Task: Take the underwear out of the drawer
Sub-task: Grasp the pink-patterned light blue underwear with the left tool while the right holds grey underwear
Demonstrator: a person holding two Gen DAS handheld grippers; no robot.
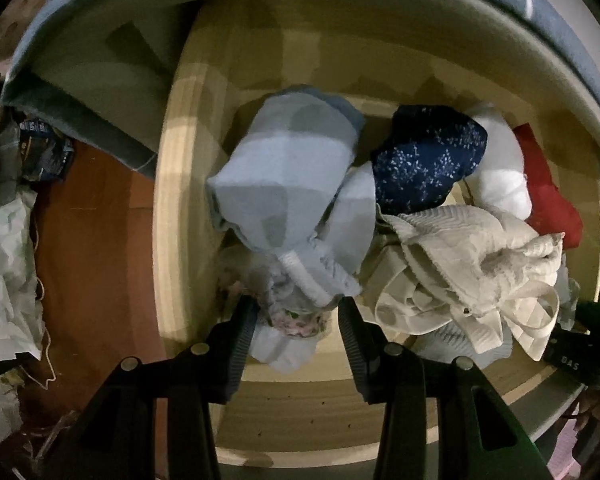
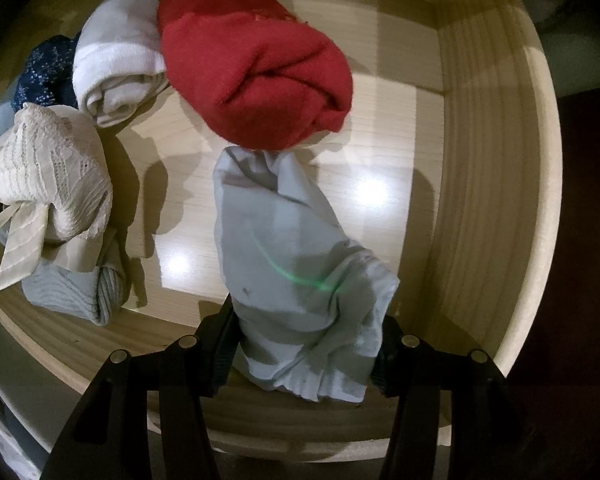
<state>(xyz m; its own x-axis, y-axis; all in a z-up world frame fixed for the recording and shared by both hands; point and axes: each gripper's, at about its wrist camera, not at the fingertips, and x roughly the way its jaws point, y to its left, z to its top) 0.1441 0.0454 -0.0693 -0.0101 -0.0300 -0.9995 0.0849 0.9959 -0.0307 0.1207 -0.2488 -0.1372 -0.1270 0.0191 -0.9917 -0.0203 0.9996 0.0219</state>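
Both grippers are pointing down into the pale wood drawer (image 2: 496, 208). The left gripper (image 1: 296, 320) is clamping a light blue bundle (image 1: 284, 184) w/ its jaws, near the drawer's front left corner. The right gripper (image 2: 304, 344) is pinching pale blue-grey underwear (image 2: 300, 272) btwn its pads, close to the drawer's front wall. A red roll (image 2: 256, 76) is touching that underwear's far end, deeper in the drawer.
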